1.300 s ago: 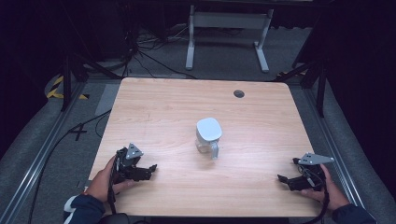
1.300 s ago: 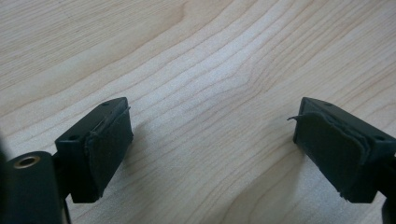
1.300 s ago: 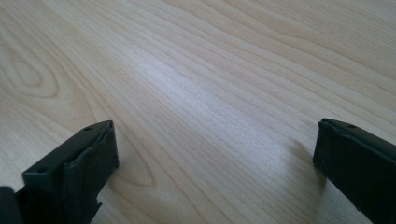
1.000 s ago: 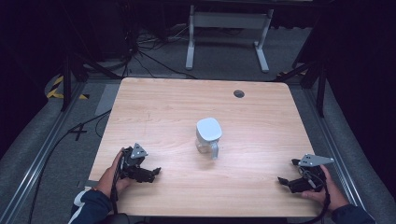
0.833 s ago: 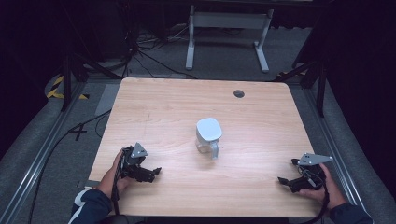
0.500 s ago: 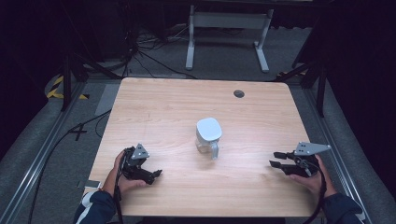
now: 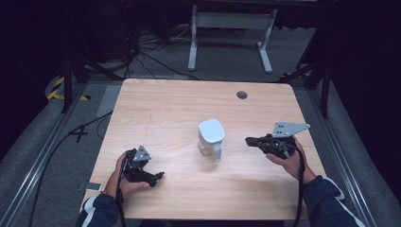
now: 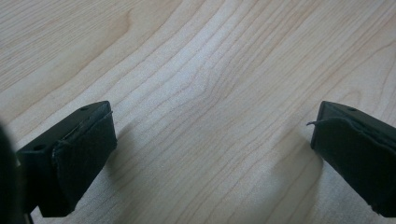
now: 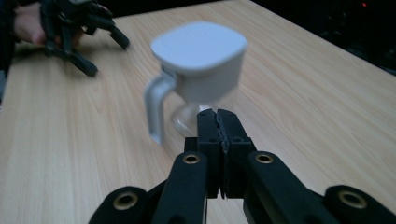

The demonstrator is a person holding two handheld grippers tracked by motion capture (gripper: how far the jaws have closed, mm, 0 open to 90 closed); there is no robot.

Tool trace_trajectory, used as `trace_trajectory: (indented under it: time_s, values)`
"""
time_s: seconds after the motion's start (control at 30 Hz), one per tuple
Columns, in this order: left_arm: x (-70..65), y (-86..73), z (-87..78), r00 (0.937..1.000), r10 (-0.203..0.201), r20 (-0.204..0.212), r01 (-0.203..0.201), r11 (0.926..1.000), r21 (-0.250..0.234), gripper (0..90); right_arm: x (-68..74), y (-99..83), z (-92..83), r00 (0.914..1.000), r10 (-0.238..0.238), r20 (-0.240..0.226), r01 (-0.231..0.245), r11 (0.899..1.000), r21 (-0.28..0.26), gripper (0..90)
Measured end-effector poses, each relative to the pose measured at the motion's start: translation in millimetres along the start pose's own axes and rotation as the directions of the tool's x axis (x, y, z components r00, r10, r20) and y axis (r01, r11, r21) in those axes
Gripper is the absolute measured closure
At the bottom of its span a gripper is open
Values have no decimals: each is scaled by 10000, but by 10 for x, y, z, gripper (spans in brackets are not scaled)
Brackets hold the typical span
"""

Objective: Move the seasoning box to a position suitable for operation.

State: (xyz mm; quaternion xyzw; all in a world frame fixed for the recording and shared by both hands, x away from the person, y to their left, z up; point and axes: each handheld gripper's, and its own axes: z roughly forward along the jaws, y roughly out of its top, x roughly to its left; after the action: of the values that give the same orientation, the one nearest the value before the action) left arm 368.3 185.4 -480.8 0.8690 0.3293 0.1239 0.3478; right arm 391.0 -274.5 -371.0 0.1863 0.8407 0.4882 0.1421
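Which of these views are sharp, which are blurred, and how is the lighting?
High view: table evenly lit and in focus, surroundings dark. Left gripper view: wood grain crisp, soft shadows beside the two parted jaws. Right gripper view: the shut right gripper is sharp, while the white-lidded jug and the left gripper beyond it are blurred.

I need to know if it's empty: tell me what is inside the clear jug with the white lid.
The clear jug with the white square lid shows nothing through its glass base in the right gripper view, though that view is blurred. The white lid and collar hide the upper part.
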Motion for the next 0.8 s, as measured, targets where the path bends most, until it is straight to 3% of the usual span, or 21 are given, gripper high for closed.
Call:
trace_trajectory:
  time_s: [0.13,0.37,0.67,0.8]
  values:
    - [-1,3,3,10000,8,-41,-8,10000,2,2,85,210,218,9981,-540,-308,532,9982,-267,893]
    - [-33,-8,1,9993,-308,-196,307,9995,-40,4,196,392,540,9919,-916,-880,885,9953,-385,895]
    - [-57,-23,-11,9978,-485,-461,483,9988,-57,4,211,420,703,9862,-1115,-1223,1107,9938,-134,895]
    - [-66,-25,-11,9971,-589,-490,586,9983,-71,4,190,419,748,9891,-1116,-965,1117,9937,-37,896]
